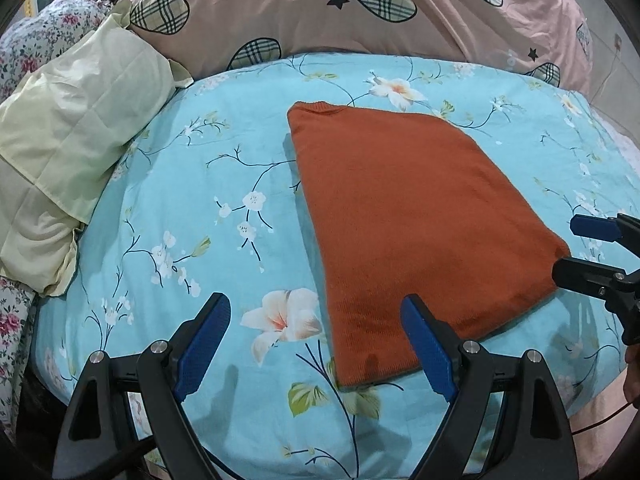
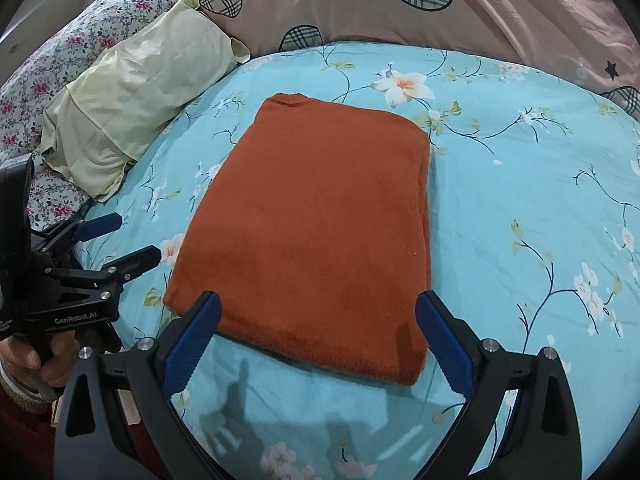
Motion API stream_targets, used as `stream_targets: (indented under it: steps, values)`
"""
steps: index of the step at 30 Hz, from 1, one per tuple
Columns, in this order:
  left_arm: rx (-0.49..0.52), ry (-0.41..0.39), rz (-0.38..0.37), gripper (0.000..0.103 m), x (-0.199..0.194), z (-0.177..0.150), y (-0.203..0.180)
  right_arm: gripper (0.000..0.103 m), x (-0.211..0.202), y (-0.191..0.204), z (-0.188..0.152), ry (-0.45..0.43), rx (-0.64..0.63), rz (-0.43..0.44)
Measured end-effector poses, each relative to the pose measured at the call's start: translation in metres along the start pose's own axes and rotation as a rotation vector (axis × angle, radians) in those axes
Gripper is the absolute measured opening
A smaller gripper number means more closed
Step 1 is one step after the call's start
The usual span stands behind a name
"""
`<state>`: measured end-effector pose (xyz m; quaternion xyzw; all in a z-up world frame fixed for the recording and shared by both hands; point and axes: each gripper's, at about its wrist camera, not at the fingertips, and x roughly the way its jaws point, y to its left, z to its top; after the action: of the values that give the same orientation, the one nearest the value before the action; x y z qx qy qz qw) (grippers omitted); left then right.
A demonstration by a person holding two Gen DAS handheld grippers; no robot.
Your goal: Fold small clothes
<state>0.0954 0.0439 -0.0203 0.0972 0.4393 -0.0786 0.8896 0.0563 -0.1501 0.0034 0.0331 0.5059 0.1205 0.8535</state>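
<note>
Sweater (image 2: 320, 224) soft knit, light, floppy; likely pinch near hem corners. Left gripper (image 1: 316, 344) and right gripper (image 2: 318, 340) both spread, empty.

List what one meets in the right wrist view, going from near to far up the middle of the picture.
Right gripper with open fingers → folded orange sweater → blue floral sheet → pink quilt with plaid hearts.

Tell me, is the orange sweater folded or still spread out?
Folded. The orange sweater lies as a compact rectangle on the blue floral sheet, no sleeves showing, layered edges along its right side.
</note>
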Motion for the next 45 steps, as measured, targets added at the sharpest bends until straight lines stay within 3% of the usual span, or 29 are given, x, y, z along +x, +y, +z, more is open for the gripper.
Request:
stream_targets:
  steps: [13,45]
  values:
    - [0.011,0.011,0.018,0.088,0.012,0.008,-0.003,0.098,0.008,-0.001,0.007,0.02,-0.006,0.003]
    - [0.01,-0.009,0.001,0.088,-0.013,-0.001,-0.007,0.099,-0.006,0.006,-0.004,0.007,-0.01,0.006]
